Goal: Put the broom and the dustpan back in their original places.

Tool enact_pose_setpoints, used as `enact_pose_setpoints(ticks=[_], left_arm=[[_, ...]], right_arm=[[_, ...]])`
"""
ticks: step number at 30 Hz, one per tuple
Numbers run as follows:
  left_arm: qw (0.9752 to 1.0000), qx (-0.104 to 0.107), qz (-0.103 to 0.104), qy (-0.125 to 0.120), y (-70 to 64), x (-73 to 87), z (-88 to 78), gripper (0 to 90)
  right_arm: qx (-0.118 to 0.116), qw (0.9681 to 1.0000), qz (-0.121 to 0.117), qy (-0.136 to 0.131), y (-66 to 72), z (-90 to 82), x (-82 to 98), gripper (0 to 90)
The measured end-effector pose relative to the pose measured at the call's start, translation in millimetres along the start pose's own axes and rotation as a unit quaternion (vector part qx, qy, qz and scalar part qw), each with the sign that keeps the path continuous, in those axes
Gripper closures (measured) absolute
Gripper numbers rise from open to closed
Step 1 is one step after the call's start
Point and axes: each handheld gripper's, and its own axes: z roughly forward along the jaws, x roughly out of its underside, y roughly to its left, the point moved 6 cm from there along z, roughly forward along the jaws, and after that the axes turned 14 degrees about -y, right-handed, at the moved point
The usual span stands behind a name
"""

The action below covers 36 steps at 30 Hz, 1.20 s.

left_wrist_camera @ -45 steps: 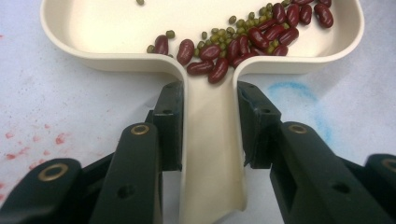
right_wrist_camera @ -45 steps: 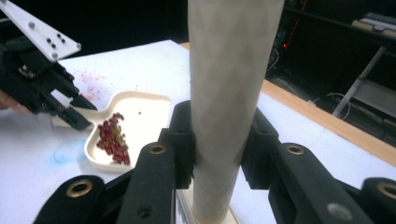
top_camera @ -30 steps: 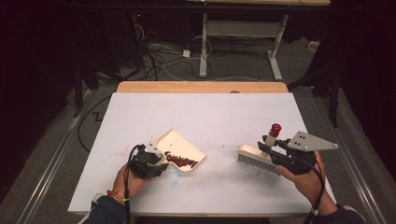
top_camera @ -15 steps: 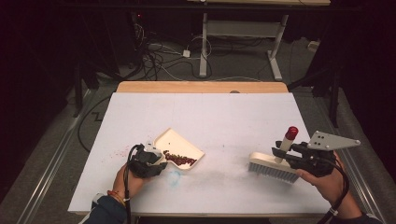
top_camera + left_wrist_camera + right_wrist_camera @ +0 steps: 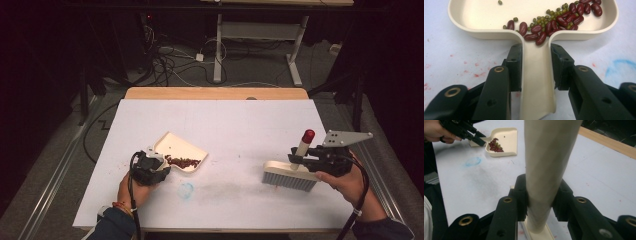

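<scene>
A cream dustpan (image 5: 182,148) lies on the white table (image 5: 225,120), left of centre, holding red kidney beans (image 5: 554,23) and small green beans near its handle end. My left gripper (image 5: 150,167) is shut on the dustpan's handle (image 5: 536,75), one jaw on each side. At the right, my right gripper (image 5: 305,160) is shut on the cream handle (image 5: 546,170) of a hand brush (image 5: 290,176) with a red tip (image 5: 308,135). The brush's grey bristles rest at or just above the table. In the right gripper view the dustpan (image 5: 506,141) and the left gripper (image 5: 461,130) lie far off, upper left.
A blue drawn circle (image 5: 186,190) and a grey smudge mark the table between dustpan and brush. A wooden strip (image 5: 215,93) runs along the table's far edge. Behind it are cables and a desk frame (image 5: 260,35) on the floor.
My right gripper has carried the brush to the right, away from the dustpan. The left gripper and dustpan have stayed put.
</scene>
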Motion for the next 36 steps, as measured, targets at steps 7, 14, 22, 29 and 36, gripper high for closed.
enact_pose_setpoints(ticks=[7, 14, 22, 29, 36], left_arm=[[0.9983, -0.039, -0.038, -0.019, 2.8, -8.5, 15.0, 63.2], [0.9986, -0.01, -0.046, -0.023, -19.7, -10.1, 18.8, 50.1], [0.9966, 0.007, 0.019, -0.08, -28.2, -11.6, -0.4, 40.0], [0.9883, 0.027, 0.084, -0.125, -28.8, -0.7, -21.5, 25.3], [0.9794, 0.039, 0.142, -0.138, -22.6, 12.3, -36.0, 15.2]], right_arm=[[0.023, 0.9993, 0.021, 0.02, -33.2, 24.9, -5.3, 66.2], [0.075, 0.995, 0.048, 0.045, -61.7, 62.5, -1.2, 62.3], [0.146, 0.9838, 0.071, 0.076, -88.8, 93.2, 13.8, 58.9], [0.215, 0.9706, 0.089, 0.063, -103.6, 103.8, 29.3, 57.9], [0.25, 0.9647, 0.076, 0.031, -107.8, 101.1, 25.6, 54.4]])
